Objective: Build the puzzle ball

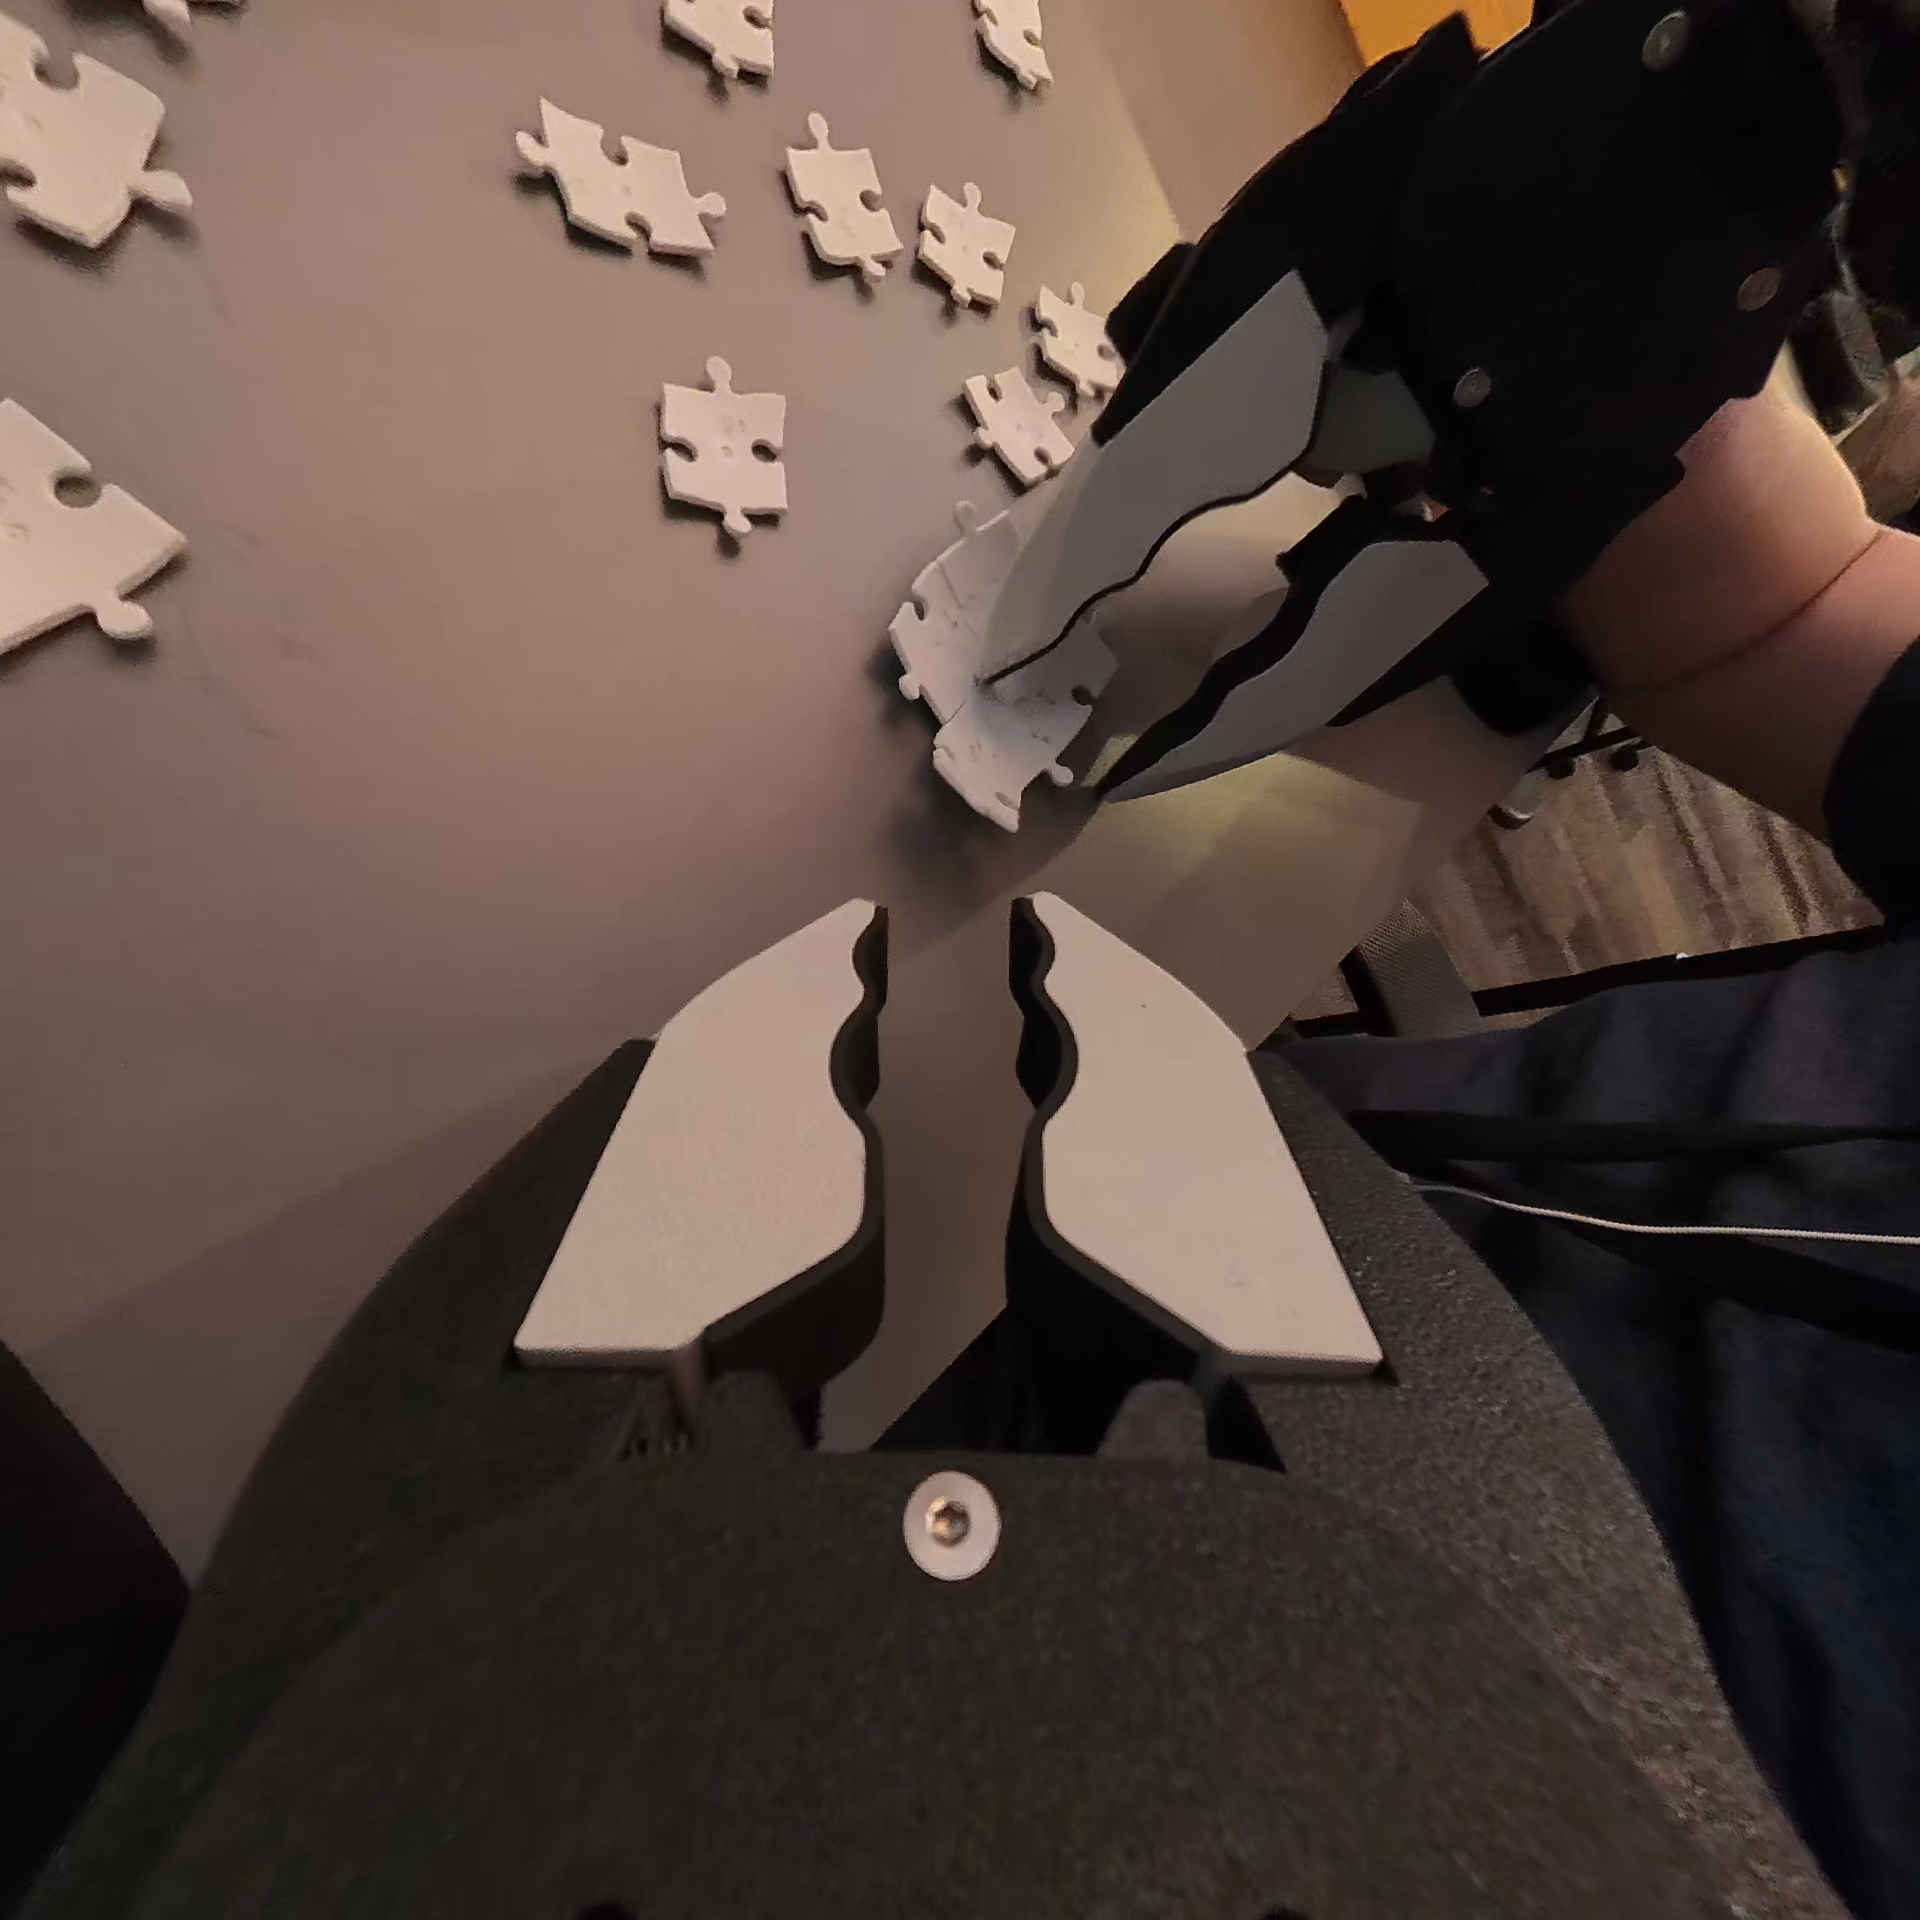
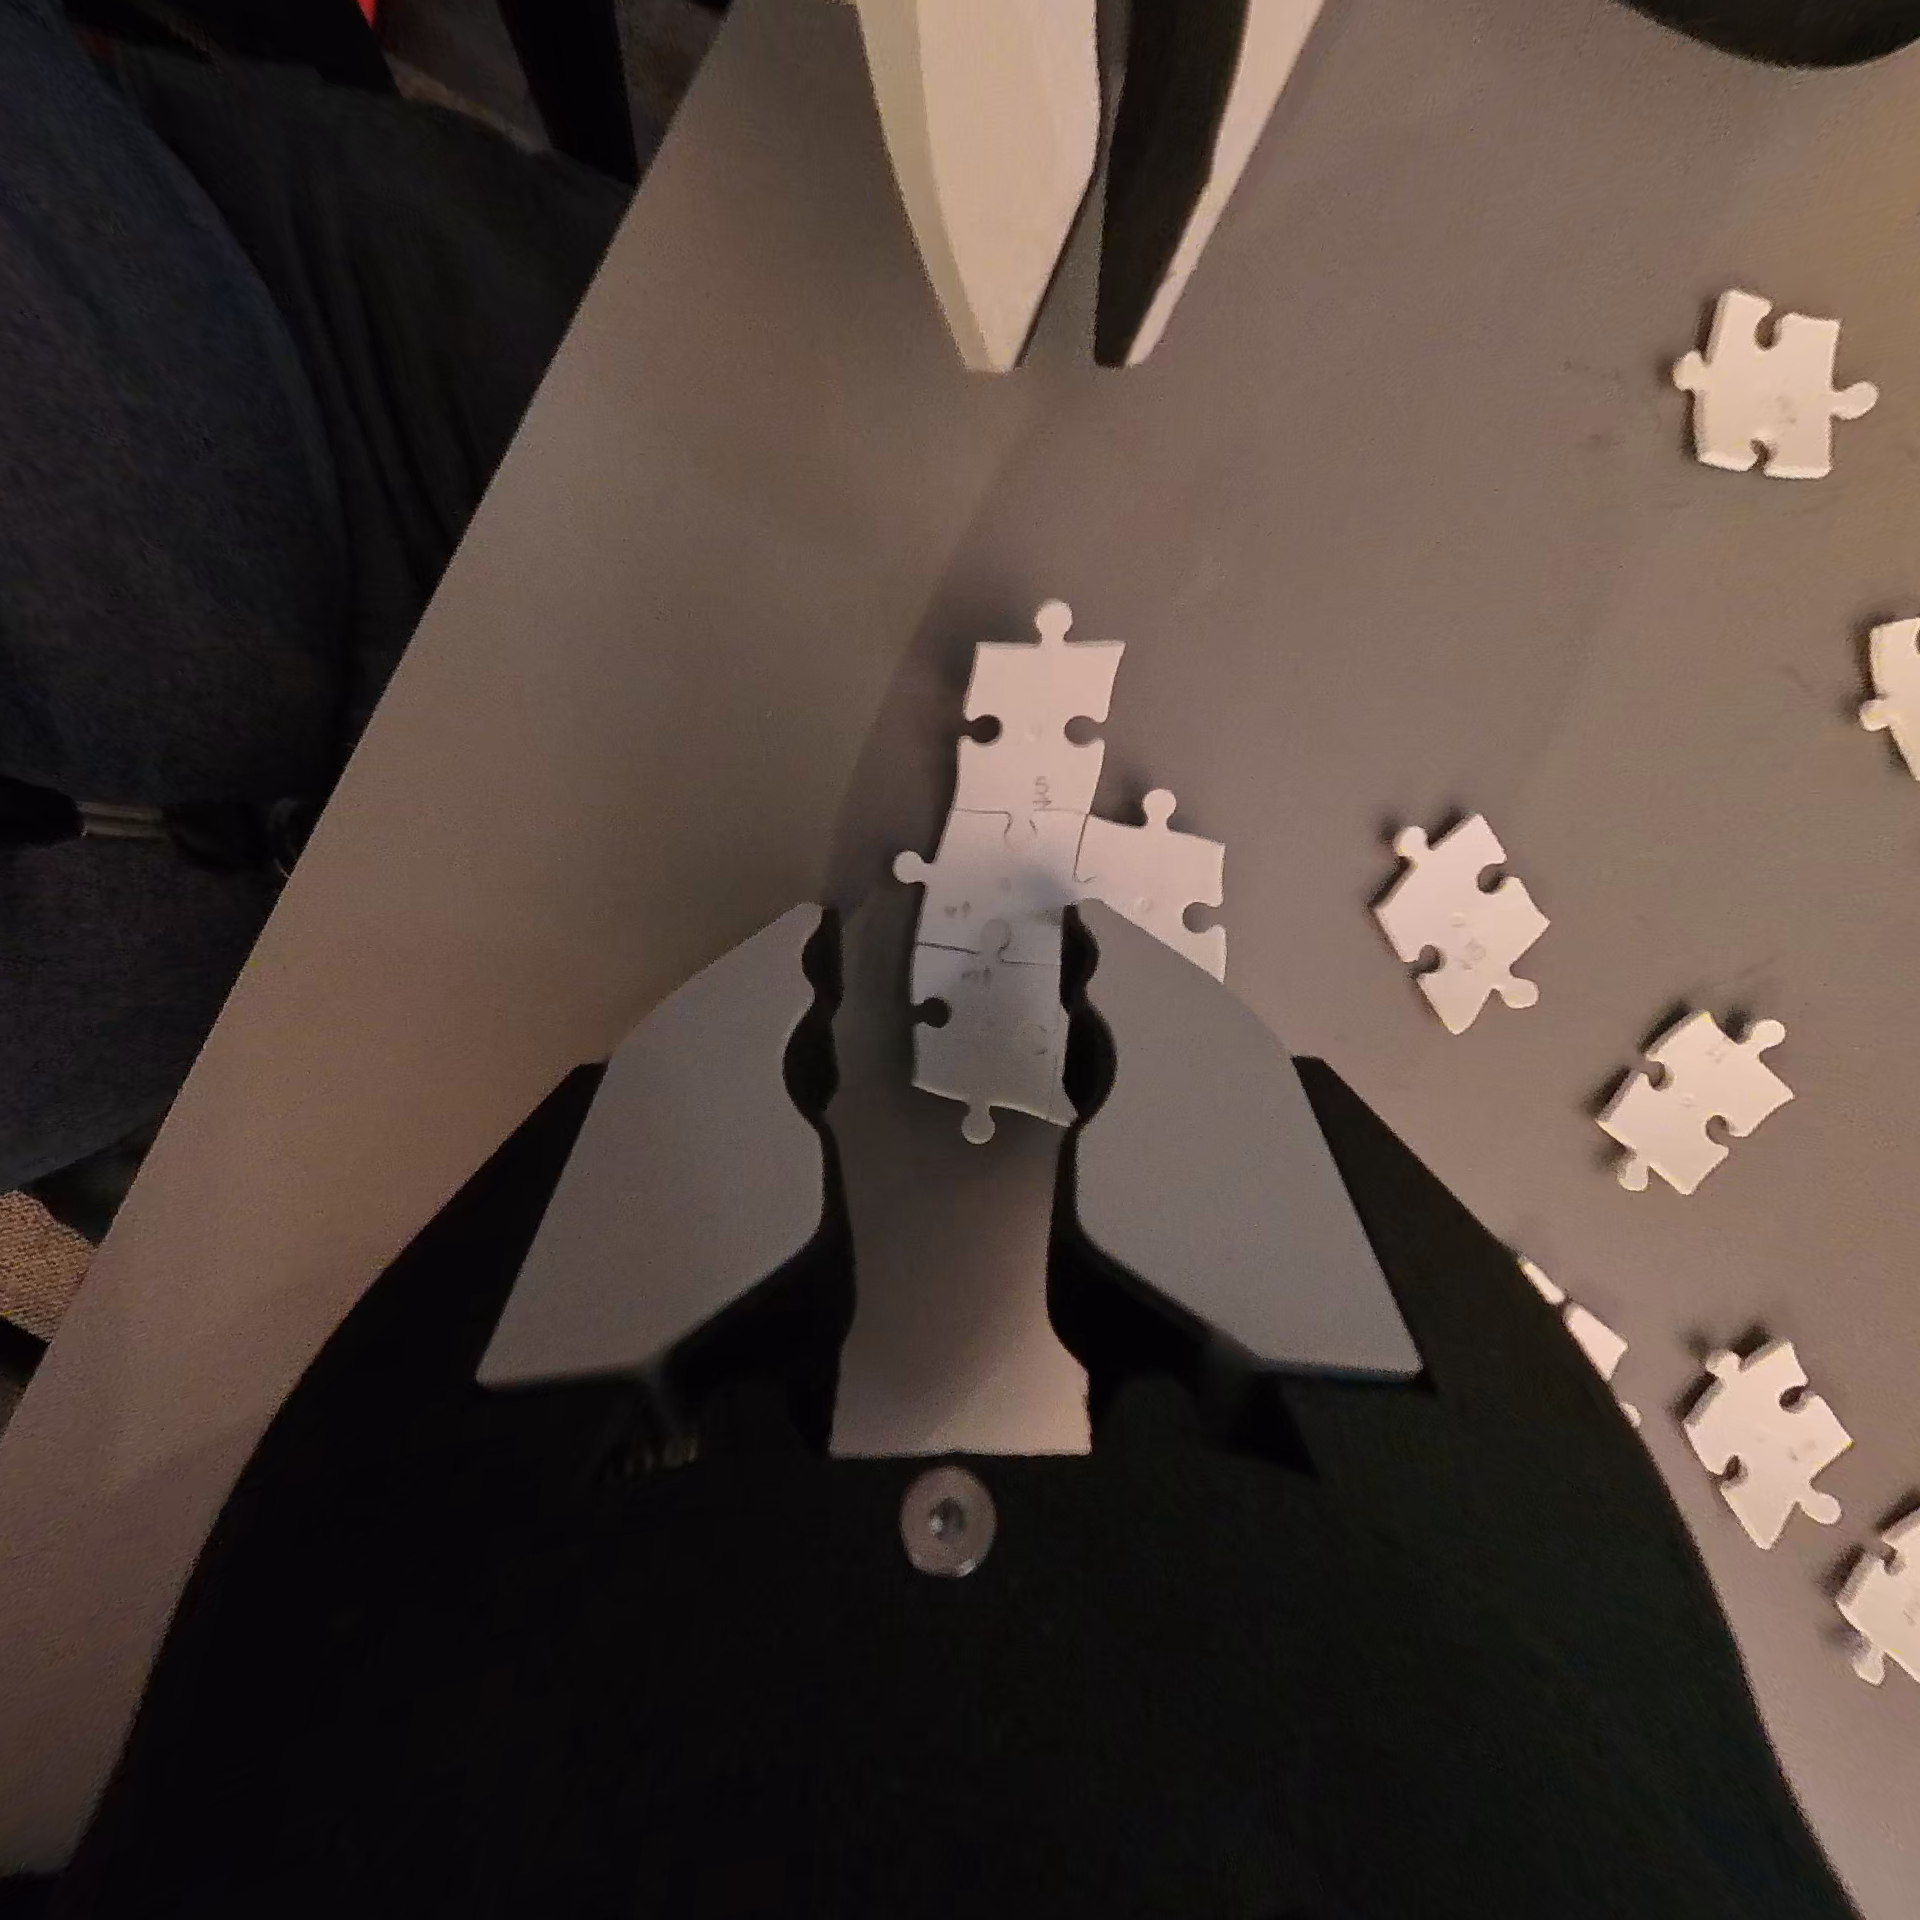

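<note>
A small cluster of joined white puzzle pieces (image 2: 1039,707) lies flat on the grey table (image 2: 1247,520) near its front edge. My right gripper (image 2: 951,914) is open, with the near end of the cluster between its fingers. Its right finger overlaps the cluster's edge and the left finger stands apart. In the left wrist view the right gripper (image 1: 1044,738) comes in from the upper right with one fingertip on the cluster (image 1: 951,644). My left gripper (image 1: 951,912) is open and empty, a little short of the cluster. It also shows at the top of the right wrist view (image 2: 1060,362).
Several loose white pieces (image 1: 724,447) are scattered over the table (image 1: 416,727) beyond the cluster, one a joined pair (image 1: 623,192). More pieces (image 2: 1460,920) lie right of the right gripper. The table edge runs close by, with a person's dark clothing (image 1: 1662,1247) beyond it. Left tips to right tips: about 8 cm.
</note>
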